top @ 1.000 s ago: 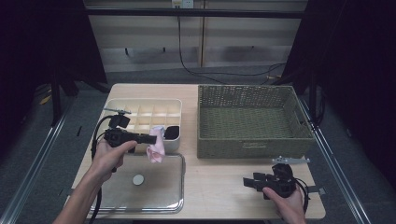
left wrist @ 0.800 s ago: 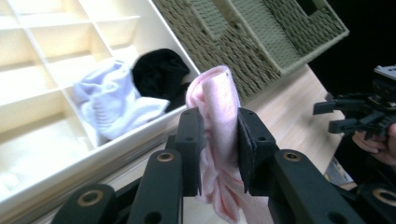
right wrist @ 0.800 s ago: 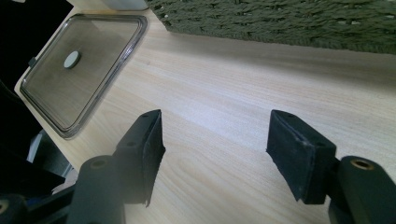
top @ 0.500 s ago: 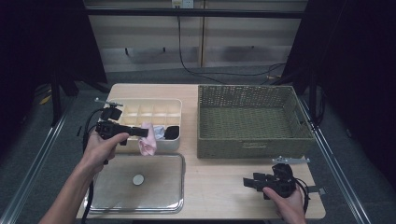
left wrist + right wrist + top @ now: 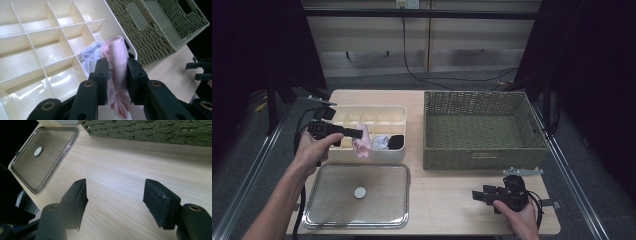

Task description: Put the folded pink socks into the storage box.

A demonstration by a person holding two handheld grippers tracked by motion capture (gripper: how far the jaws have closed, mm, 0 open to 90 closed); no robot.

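Observation:
My left gripper (image 5: 358, 134) (image 5: 117, 75) is shut on a rolled pink cloth (image 5: 361, 145) (image 5: 117, 65), which hangs over the front row of the cream divided box (image 5: 367, 156) (image 5: 37, 52). A pale lilac cloth (image 5: 380, 142) (image 5: 90, 56) and a black item (image 5: 396, 142) lie in the box's front right compartments. Near the table's front right corner my right gripper (image 5: 477, 195) (image 5: 115, 202) rests low, open, nothing between its jaws.
A clear lid (image 5: 357, 197) (image 5: 40, 155) with a round white knob lies flat in front of the box. A green woven basket (image 5: 482, 125) (image 5: 160, 27) (image 5: 150, 130) stands to the right of the box. Bare wood lies between lid and right gripper.
My left gripper has carried the pink cloth away from the lid's far edge, back and up, to above the box's front row. The right gripper has stayed put.

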